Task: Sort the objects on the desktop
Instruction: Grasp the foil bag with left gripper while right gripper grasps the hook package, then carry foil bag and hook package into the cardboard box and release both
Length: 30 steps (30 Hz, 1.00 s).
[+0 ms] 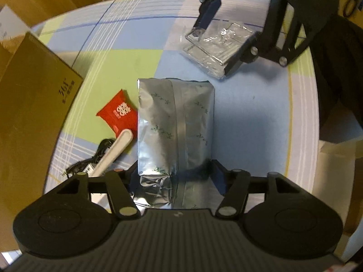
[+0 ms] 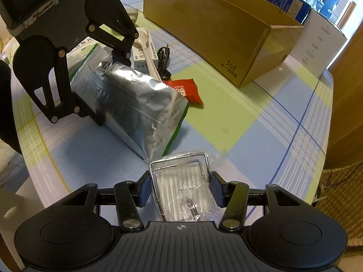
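Foil pouch (image 1: pixel 175 122) lay mid-frame in the left wrist view, long axis running from bottom toward top, near end clamped between the left gripper (image 1: pixel 175 174) fingers. One clear plastic packet (image 2: pixel 181 190) sat low centre in the right wrist view, long axis pointing up-frame, right gripper (image 2: pixel 180 191) pads closed against its sides. One red sachet (image 1: pixel 118 113), one white handle (image 1: pixel 113 154) and one black cable (image 2: pixel 162 62) crowded the pouch's left flank. One open cardboard box (image 2: pixel 217 29) stood upper right on the checked tablecloth (image 2: pixel 261 136).
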Motion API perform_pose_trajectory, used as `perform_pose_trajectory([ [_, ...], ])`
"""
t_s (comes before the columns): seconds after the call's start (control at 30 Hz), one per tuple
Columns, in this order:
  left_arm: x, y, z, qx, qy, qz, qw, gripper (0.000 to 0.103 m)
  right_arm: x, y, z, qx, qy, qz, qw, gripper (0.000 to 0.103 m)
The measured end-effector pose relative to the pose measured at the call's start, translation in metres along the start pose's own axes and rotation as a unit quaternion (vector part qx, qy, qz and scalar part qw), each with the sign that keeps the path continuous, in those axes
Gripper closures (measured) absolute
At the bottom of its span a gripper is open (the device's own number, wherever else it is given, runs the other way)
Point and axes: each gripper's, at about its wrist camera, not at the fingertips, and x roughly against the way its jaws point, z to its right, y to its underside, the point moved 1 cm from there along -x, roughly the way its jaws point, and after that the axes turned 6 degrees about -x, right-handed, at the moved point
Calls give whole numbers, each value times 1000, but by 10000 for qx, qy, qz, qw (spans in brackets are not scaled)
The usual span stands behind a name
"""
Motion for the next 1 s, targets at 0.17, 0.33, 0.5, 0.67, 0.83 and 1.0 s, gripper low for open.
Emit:
perform_pose_trajectory([
  [0.17,5,1,1,261,-108,-2,9996,65,0,0,-2,-105,20,-43,9999,53],
  [0.33,13,7,2,630,-183,-74,9978,67,10,-2,-1,-356,36,29,9994,53],
  [0.5,30,13,-1,1157,-273,-2,9929,67,27,-5,-1,-555,123,158,9983,53],
  [0.67,52,13,-5,1583,-369,144,9866,67,44,-13,-1,-770,226,291,9963,53],
  [0.83,76,15,-19,2173,-470,277,9746,67,60,-28,-1,-1199,307,419,9914,53],
  [1.0,104,19,-35,2640,-623,376,9618,67,76,-51,-3,-1635,337,593,9842,53],
])
